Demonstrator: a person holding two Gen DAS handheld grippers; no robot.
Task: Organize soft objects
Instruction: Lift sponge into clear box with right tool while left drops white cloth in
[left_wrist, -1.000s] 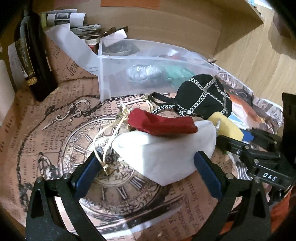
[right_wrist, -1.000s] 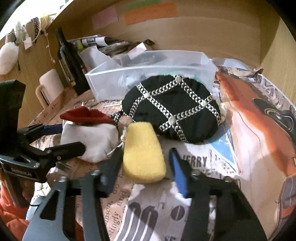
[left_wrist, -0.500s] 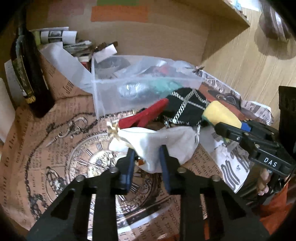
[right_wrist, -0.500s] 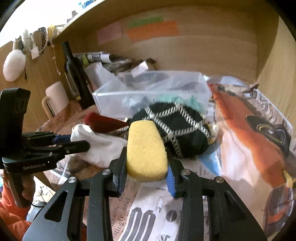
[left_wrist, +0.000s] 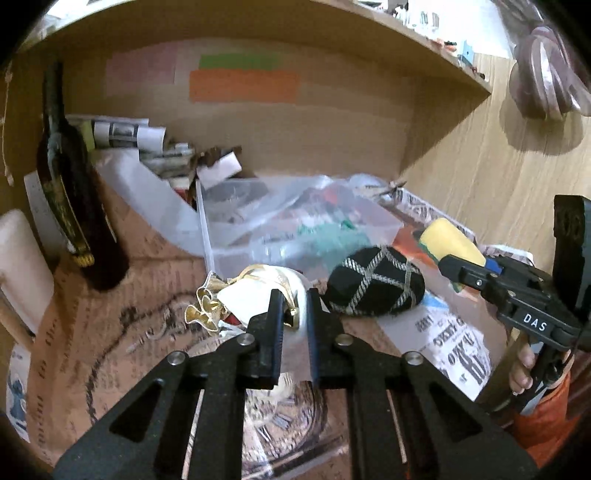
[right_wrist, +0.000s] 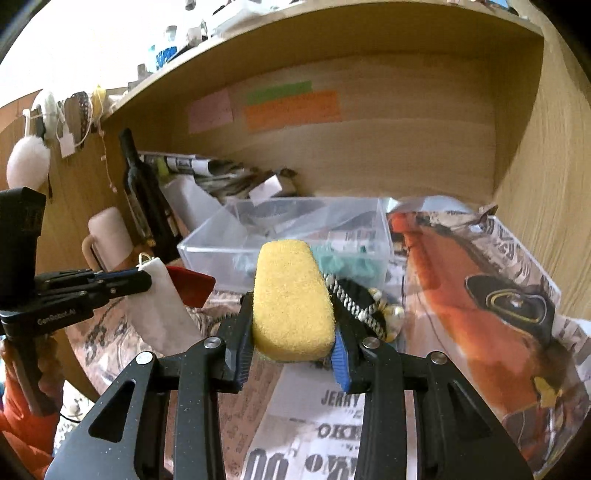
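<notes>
Clear rectangular plastic bin (right_wrist: 295, 225), frame centre, holding mixed items. Black round pouch with silver chain lattice (left_wrist: 373, 286), centre-right, on printed paper. White fabric pouch (left_wrist: 255, 295), clenched in left gripper (left_wrist: 293, 325), lower centre. Yellow oblong sponge (right_wrist: 291, 299), grasped by right gripper (right_wrist: 291, 347), centre.

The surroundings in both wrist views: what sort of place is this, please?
Probably a cluttered home desk nook under a wooden shelf: a dark bottle, sticky notes on the back panel, and a clear plastic bin on newspaper.
</notes>
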